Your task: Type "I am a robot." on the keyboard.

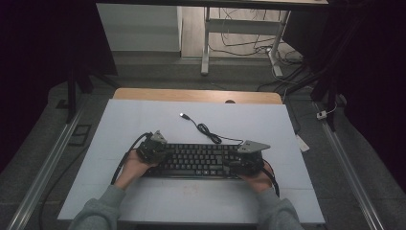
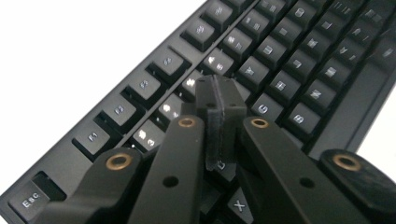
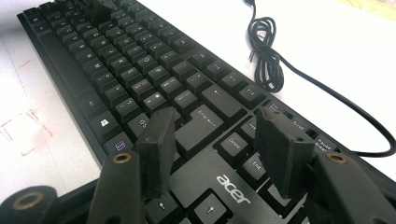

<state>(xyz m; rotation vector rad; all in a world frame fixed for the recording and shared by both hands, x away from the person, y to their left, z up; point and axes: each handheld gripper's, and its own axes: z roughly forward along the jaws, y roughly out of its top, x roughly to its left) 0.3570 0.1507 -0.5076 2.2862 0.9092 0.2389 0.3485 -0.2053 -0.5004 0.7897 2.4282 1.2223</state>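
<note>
Black, stiff plastic keyboard (image 1: 196, 160) lies mid-table (image 1: 143, 120); light but broad, best lifted by both short ends. Left claw (image 2: 219, 100) closed above its keys; right claw (image 3: 219, 154) open over its right end.

We hold our left claw (image 1: 152, 146) over the left end of the keyboard (image 1: 198, 159), its jaws pressed fully together with nothing between them. Our right claw (image 1: 245, 160) sits over the keyboard's right end, jaws parted and empty. Both grey-sleeved forearms reach in from the keyboard's near side.
</note>
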